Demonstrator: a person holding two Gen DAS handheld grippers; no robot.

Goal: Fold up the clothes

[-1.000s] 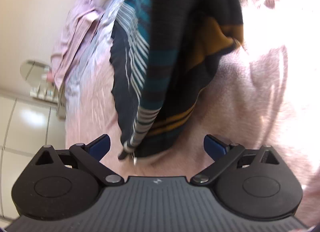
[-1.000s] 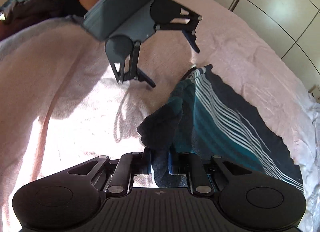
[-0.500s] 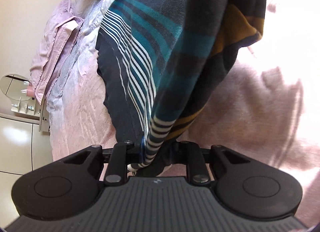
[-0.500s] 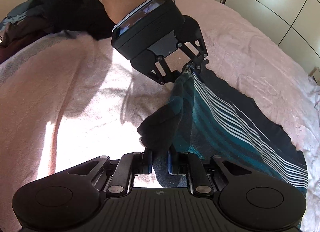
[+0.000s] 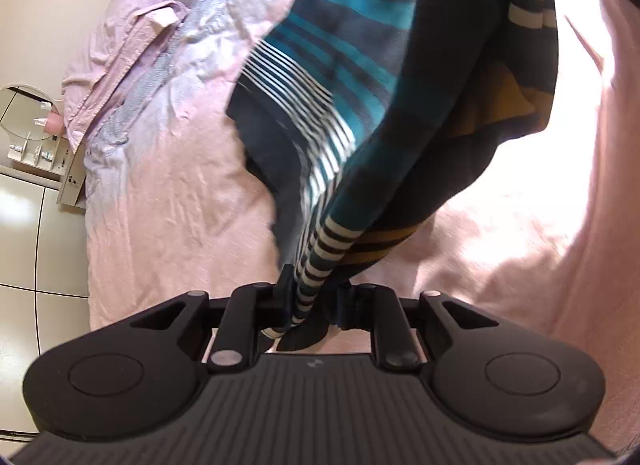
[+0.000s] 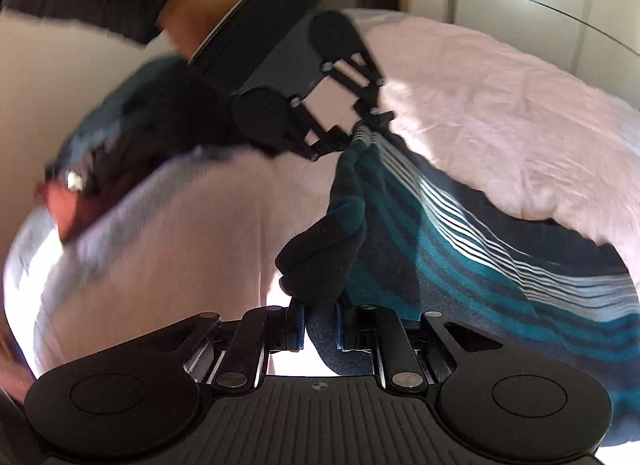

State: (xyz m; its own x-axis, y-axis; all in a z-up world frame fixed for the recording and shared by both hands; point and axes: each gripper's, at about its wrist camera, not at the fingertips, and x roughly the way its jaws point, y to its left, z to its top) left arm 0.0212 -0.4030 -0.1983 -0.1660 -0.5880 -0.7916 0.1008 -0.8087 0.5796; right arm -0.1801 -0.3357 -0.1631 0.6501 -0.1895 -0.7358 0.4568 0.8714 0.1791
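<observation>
A dark striped garment [image 5: 360, 77] with teal, white and mustard bands hangs lifted over the pink bed. My left gripper [image 5: 314, 301] is shut on one striped edge of it. My right gripper [image 6: 320, 325] is shut on a dark bunched edge of the same striped garment [image 6: 440, 233]. In the right wrist view the left gripper [image 6: 362, 127] shows above, clamped on the far corner, with the cloth stretched between the two. The lower part of the garment still trails on the bed.
The pink bedspread [image 5: 168, 201] fills the scene. A pink pillow and crumpled pale sheets [image 5: 120, 41] lie at the head. A side shelf with a round mirror [image 5: 28, 117] stands at the left. More dark clothes [image 6: 120, 133] lie piled on the bed.
My left gripper was open beside the garment; it shut on the striped edge. Both grippers have since risen with the cloth, and the views are blurred with motion.
</observation>
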